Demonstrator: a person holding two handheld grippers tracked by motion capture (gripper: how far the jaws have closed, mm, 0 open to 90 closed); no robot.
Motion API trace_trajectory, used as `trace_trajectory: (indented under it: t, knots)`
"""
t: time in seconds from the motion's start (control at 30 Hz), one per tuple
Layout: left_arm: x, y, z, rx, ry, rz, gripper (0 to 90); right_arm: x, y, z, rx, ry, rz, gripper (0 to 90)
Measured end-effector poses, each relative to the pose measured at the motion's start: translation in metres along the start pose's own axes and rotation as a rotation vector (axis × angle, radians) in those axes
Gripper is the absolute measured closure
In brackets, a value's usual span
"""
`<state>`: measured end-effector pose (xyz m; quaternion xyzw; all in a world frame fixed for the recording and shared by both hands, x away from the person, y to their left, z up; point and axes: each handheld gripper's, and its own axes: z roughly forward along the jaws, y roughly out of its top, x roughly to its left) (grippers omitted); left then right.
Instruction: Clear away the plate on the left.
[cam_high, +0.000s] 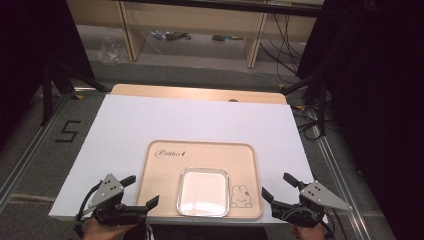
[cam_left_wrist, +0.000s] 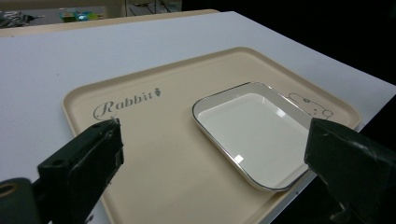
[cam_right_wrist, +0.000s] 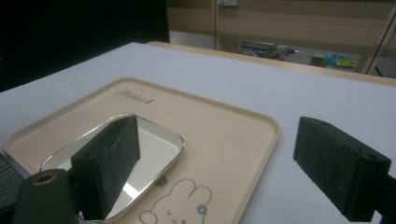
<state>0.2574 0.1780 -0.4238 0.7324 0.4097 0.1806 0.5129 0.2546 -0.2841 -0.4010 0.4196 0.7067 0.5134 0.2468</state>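
Sitting empty on beige tray (cam_high: 155, 180), shiny white square dish (cam_high: 203, 192); both grippers' fingers apart.

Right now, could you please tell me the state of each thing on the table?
Dish: empty, flat on the tray.
Tray: flat on the table, holds just the dish.
Left gripper: open, holds nothing.
Right gripper: open, holds nothing.

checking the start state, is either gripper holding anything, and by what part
Nothing is held. The left gripper and the right gripper both have their jaws apart with nothing between them, at either side of the beige tray with the white dish.
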Motion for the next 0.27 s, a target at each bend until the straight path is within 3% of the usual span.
trace_trajectory:
  t: [0.13, 0.17, 0.27]
  knots:
    - [0.0001, 0.0000, 0.0002, 0.004, -0.002, 0.001, 4.9, -0.0020, 0.0000, 0.0007, -0.017, 0.006, -0.024, 15.2]
    - [0.0014, 0.0007, 0.0002, 0.007, -0.009, 0.031, 4.9, -0.0020, 0.0000, 0.0007, -0.017, 0.006, -0.024, 15.2]
    - [-0.0001, -0.0002, 0.0023, 0.007, -0.013, 0.003, 4.9, -0.0007, -0.0001, 0.0003, -0.008, 0.000, -0.006, 15.2]
